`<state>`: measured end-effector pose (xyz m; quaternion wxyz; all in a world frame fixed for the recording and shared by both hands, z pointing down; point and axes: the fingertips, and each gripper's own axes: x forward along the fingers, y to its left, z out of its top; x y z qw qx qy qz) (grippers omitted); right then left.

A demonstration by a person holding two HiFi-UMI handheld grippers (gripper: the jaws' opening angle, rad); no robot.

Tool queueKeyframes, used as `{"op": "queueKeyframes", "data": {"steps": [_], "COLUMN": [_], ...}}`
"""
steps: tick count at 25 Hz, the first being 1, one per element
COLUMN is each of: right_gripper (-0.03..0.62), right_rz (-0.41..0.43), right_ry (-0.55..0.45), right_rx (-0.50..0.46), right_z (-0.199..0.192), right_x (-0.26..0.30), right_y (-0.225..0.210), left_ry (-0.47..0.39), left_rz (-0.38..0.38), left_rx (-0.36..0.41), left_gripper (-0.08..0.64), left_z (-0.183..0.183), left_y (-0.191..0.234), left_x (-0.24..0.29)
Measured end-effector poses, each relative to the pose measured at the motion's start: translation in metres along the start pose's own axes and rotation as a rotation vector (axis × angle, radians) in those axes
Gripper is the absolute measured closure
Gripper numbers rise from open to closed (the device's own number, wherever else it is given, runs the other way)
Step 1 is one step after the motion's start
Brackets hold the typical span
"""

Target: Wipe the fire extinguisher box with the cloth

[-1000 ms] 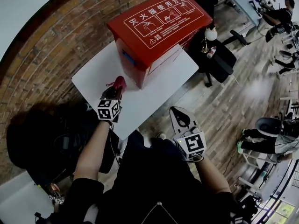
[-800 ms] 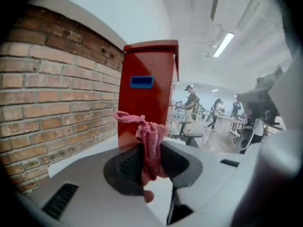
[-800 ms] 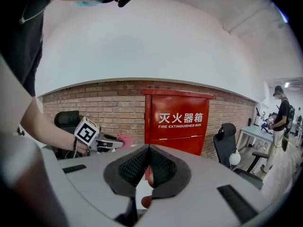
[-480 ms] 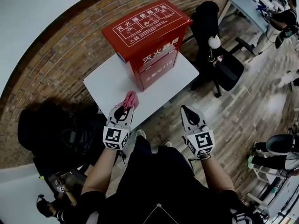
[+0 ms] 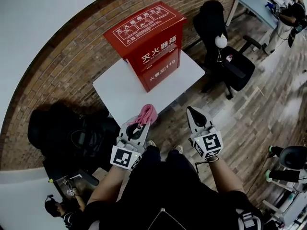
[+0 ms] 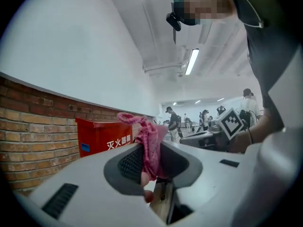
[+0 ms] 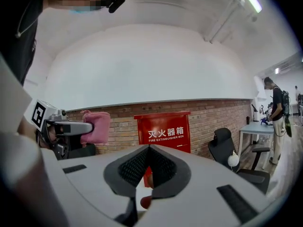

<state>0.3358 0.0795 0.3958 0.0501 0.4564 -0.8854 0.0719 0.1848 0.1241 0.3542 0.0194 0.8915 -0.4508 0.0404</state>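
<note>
The red fire extinguisher box with white lettering stands on a small white table against the brick wall. It also shows ahead in the left gripper view as the box and in the right gripper view as the box. My left gripper is shut on a pink cloth, held at the table's near edge, short of the box. The cloth bunches between the jaws. My right gripper is shut and holds nothing, off the table's right side above the floor.
A black office chair with a white round object stands right of the table. A dark bag lies on the floor to the left. A desk and a person are at the far right. The brick wall runs behind the box.
Both grippers have drawn back toward me and away from the box. The left one, still holding the cloth, has moved from over the table to its near edge.
</note>
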Motion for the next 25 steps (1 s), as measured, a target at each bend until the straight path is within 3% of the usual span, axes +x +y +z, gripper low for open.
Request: {"op": "queueKeyframes", "data": {"steps": [7,13,19,25], "right_gripper": [0.574,0.574,0.574,0.574], "right_rz": [0.008,-0.051,-0.055,-0.067], "right_ry": [-0.078,-0.120,-0.109,-0.122], "right_rx": [-0.183,-0.107,-0.172,-0.125], "right_z": [0.056,0.068,0.070,0.069], "right_x": [-0.019,-0.022,-0.022,-0.033], "right_y": [0.025,0.030,0.049,0.043], "left_ry": [-0.053,-0.111,-0.145,-0.143], "left_rz": [-0.122,-0.168,-0.163,-0.177], "left_rx": [-0.008,0.011,0.035,0.045], "left_gripper": [0.449,0.449,0.449,0.449], "left_z": [0.024,0.049,0.064,0.060], "left_y": [-0.022,-0.014,-0.004,-0.013], "left_x": [0.005,0.004,0.002,-0.002]}}
